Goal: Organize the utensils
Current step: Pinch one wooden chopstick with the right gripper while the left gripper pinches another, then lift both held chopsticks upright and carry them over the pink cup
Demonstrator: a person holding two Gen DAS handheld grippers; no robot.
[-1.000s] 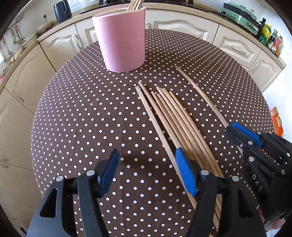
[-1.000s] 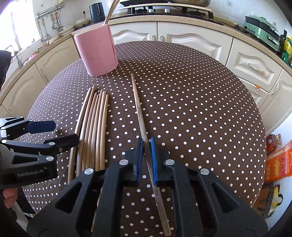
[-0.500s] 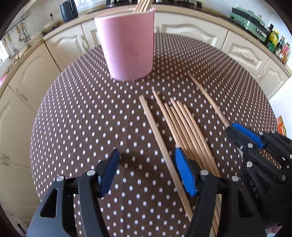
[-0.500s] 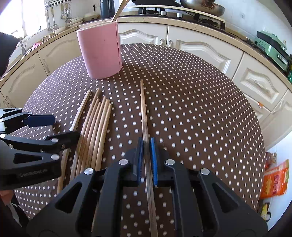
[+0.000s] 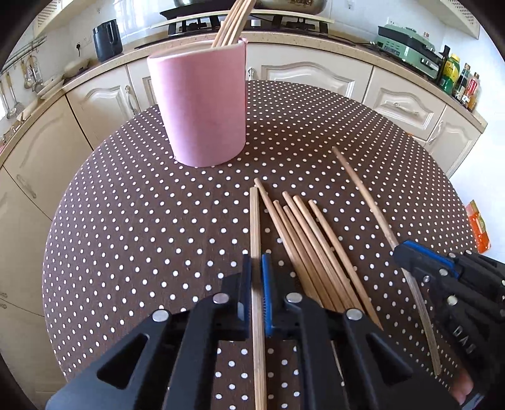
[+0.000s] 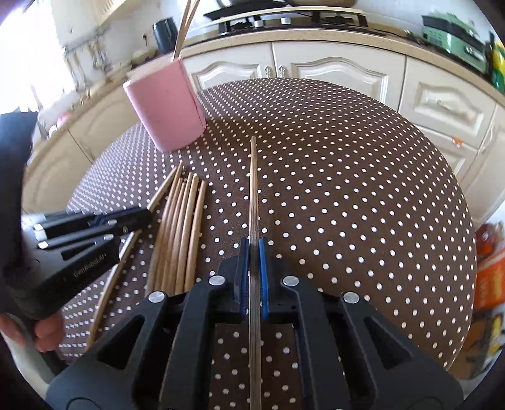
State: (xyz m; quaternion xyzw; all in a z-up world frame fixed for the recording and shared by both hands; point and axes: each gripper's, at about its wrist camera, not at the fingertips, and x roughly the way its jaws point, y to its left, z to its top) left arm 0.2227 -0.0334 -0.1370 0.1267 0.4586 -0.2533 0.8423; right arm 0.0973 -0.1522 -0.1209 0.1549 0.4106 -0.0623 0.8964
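Left hand-held gripper (image 5: 256,277) clamped on one chopstick (image 5: 255,227) short of pink holder (image 5: 202,107); right hand-held gripper (image 6: 251,268) clamped on another chopstick (image 6: 253,189); more sticks (image 5: 233,19) standing in holder.

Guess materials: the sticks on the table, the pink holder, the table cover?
Chopsticks: look like bamboo or light wood, matte and unlacquered; tan with faint lengthwise grain. Pink holder: smooth, matte, uniform colour with no glare; could be silicone, plastic or matte ceramic, can't tell which. Table cover: brown with white dots, lies flat with a slight sheen; probably coated fabric or vinyl.
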